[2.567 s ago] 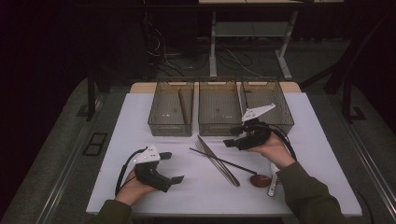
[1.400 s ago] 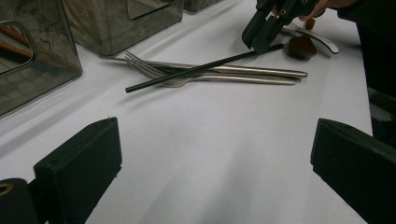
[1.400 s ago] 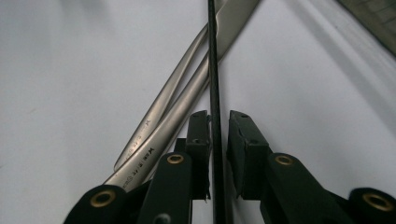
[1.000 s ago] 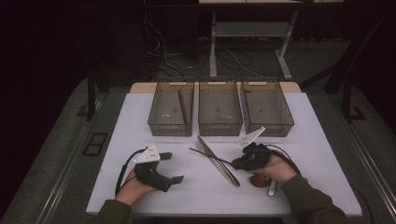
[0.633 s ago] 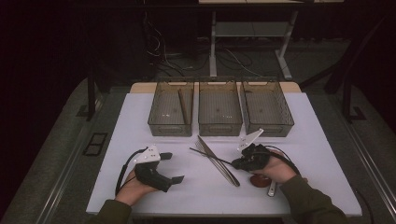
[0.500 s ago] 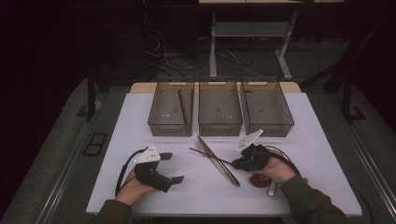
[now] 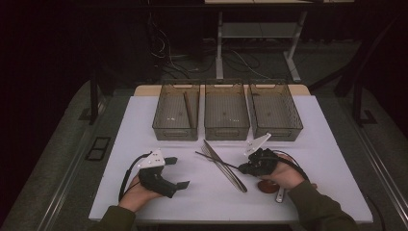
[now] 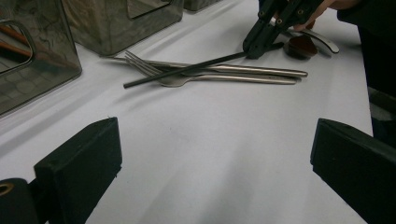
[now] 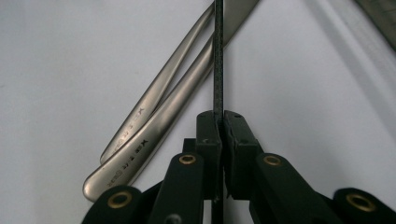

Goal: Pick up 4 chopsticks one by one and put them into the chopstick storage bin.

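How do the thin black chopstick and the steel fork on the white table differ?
The thin black chopstick is matte and straight; the steel fork is shiny and tined. The chopstick is pinched by the right hand-held gripper and crosses over the fork, which lies free. Both are long and slender.

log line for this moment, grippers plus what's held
right gripper: shut on black chopstick | chopstick lies across fork and knife | left gripper: open, empty, on table

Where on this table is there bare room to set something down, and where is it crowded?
Free: the strip between the left gripper and the fork, and the table's right side beyond the bins. Crowded: around the right gripper, shut on a black chopstick over the cutlery.
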`<state>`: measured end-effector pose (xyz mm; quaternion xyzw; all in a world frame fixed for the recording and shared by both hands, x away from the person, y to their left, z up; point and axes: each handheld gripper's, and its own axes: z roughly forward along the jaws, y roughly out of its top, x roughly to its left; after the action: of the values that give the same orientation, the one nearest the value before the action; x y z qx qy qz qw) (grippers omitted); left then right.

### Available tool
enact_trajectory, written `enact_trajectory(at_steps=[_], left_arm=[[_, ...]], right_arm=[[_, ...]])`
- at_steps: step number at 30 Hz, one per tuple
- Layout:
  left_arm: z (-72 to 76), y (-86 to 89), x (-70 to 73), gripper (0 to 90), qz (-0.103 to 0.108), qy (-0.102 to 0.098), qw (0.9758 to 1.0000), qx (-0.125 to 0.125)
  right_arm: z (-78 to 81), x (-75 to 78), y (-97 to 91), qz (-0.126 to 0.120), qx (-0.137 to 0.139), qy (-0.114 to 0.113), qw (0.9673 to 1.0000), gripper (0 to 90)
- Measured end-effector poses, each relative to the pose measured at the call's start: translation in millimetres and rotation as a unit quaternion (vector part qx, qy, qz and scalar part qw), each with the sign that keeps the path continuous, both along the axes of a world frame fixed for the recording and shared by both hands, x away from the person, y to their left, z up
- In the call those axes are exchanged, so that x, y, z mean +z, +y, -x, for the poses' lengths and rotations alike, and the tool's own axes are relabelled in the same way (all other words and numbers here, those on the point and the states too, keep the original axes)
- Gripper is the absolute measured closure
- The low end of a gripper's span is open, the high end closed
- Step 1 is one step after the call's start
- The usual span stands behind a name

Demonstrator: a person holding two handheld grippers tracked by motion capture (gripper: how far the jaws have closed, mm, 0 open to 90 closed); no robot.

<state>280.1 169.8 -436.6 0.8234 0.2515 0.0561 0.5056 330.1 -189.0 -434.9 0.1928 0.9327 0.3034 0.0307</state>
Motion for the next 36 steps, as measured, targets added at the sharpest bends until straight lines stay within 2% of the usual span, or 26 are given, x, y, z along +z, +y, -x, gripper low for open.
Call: enact_trajectory(at_steps=[5, 9, 11, 16, 27, 36], left_arm=[[-0.1, 0.0, 0.0, 1.2, 0.0, 0.0, 1.0, 0.0], [-0.1, 0.1, 0.0, 1.2, 0.0, 0.0, 1.0, 0.001], [-0.2, 0.1, 0.0, 1.2, 0.0, 0.0, 1.0, 0.001], [-0.3, 0.2, -0.1, 1.2, -0.001, 0.0, 1.0, 0.0], [-0.6, 0.2, -0.3, 1.2, -0.001, 0.0, 1.0, 0.001], [0.3, 0.8, 0.0, 0.8, 0.004, 0.003, 1.0, 0.001]], right_arm=[[-1.2, 5.3, -4.8, -0.022, -0.007, 0.001, 0.9997, 84.9], [-2.4, 11.3, -9.5, -0.049, -0.015, 0.002, 0.9987, 84.9], [-1.8, 14.8, -11.0, -0.07, -0.031, 0.008, 0.997, 84.9], [-4.2, 21.1, -16.2, -0.099, -0.04, 0.001, 0.9943, 84.9], [-12.5, 34.4, -14.9, -0.134, -0.061, -0.022, 0.9889, 84.9], [-22.8, 49.8, -5.3, -0.164, -0.083, -0.036, 0.9824, 84.9]])
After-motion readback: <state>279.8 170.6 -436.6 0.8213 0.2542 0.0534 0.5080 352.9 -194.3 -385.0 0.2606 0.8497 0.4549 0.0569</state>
